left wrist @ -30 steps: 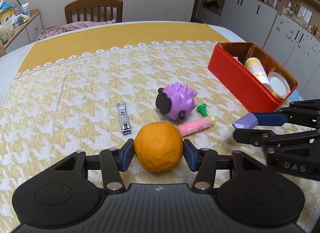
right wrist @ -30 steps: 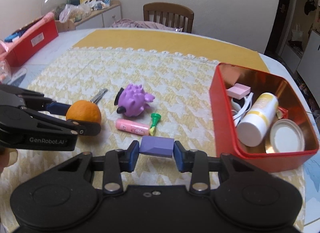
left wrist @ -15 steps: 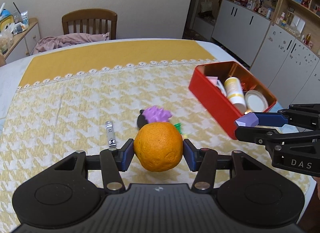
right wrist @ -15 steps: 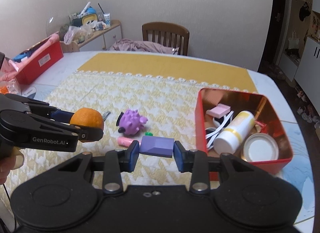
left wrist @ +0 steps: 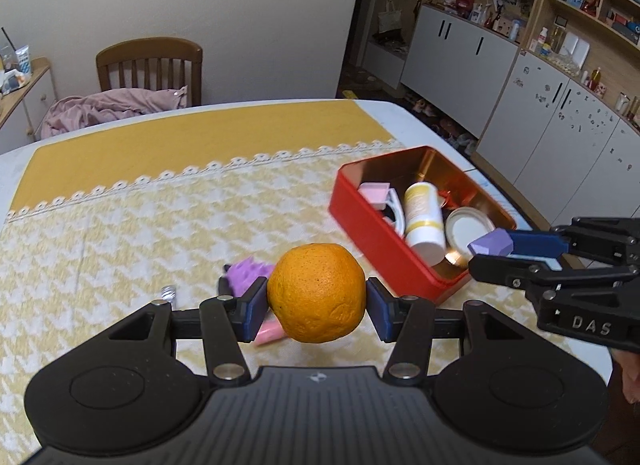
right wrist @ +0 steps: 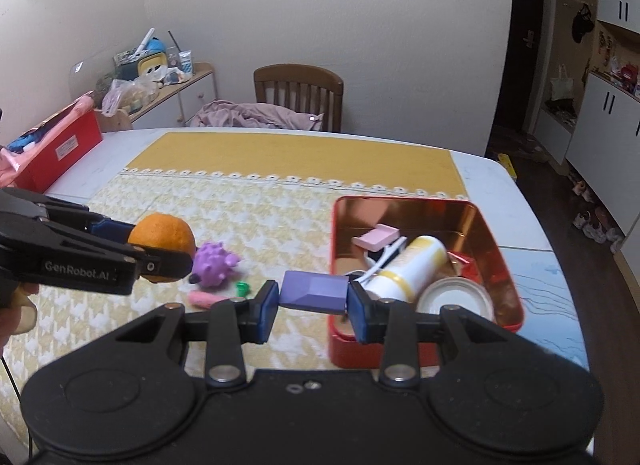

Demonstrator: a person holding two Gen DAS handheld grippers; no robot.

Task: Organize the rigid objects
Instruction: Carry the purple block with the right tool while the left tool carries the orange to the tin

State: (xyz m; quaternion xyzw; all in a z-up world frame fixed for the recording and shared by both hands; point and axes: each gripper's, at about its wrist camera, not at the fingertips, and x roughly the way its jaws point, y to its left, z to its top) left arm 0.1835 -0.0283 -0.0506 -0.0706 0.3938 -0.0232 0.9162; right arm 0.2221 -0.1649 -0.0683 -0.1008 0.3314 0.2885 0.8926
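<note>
Left tongs [left wrist: 316, 301] pinching round orange fruit [left wrist: 316, 292], held above yellow houndstooth-clothed surface [left wrist: 120, 233], left of open red rectangular tin [right wrist: 508, 249]. Right tongs [right wrist: 313, 301] pinching lilac faceted block [right wrist: 313, 290], over tin's near-left edge. Inside tin: white-and-yellow bottle [right wrist: 408, 265] lying down, round white lid [right wrist: 452, 297], pink block [right wrist: 376, 236]. Left of tin on surface: purple spiky toy [right wrist: 214, 263], pink tube [right wrist: 206, 299], small green piece [right wrist: 241, 287].

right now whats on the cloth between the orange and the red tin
In the right wrist view, below and between the held orange and the red tin: a purple spiky toy, a pink tube and a small green piece.
</note>
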